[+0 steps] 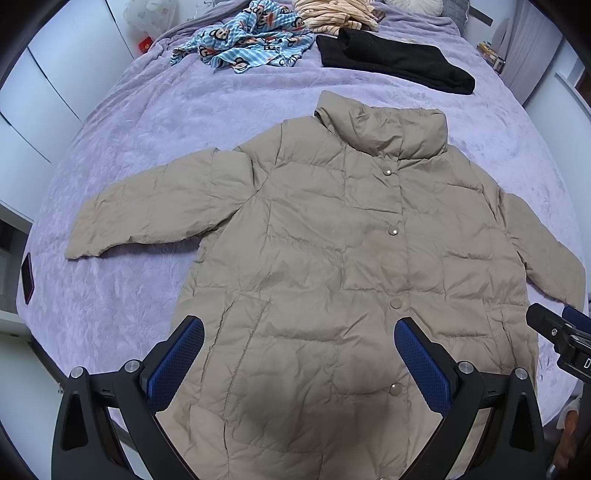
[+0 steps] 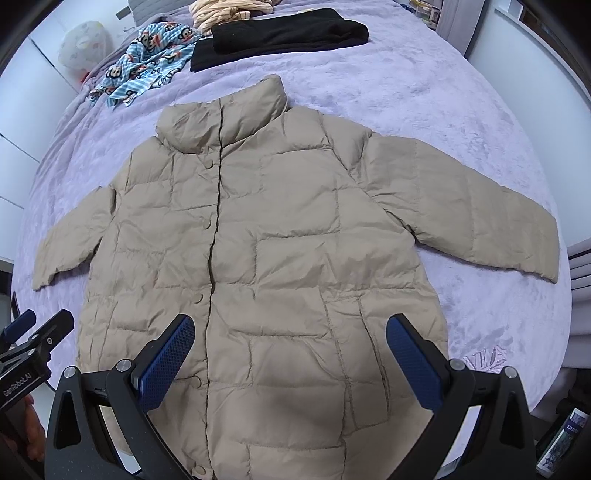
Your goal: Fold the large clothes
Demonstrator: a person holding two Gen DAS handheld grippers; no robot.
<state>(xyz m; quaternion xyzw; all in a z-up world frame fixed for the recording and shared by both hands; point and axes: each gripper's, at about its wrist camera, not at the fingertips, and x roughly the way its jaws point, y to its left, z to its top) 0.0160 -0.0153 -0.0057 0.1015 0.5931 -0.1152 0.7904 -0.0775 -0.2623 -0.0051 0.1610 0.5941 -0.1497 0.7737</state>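
- A beige padded jacket (image 1: 332, 236) is seen spread flat, front side up, on a bed covered by a lilac blanket (image 1: 147, 147).
- The collar is pointed toward 12 o'clock, the hem toward 6 o'clock, and the sleeves are stretched out toward 9 and 3 o'clock.
- The front is closed by a row of snap buttons (image 1: 392, 231) along the middle line.
- The left gripper (image 1: 299, 328) is held above the lower part of the jacket; its two blue-padded fingers (image 1: 177, 362) are spread wide apart and nothing is held between them.
- The right gripper (image 2: 290, 325) is held likewise over the hem area, with its jaws wide apart and empty, the snap line being at its 10 o'clock.
- In the left wrist view, the tip of the right gripper is seen at 3 o'clock, just beside the jacket's edge.
- Beyond the collar, at 12 o'clock, a folded black garment (image 1: 395, 61), a blue patterned cloth (image 1: 247, 37) and a striped peach cloth (image 1: 332, 14) are laid, well apart from both grippers.
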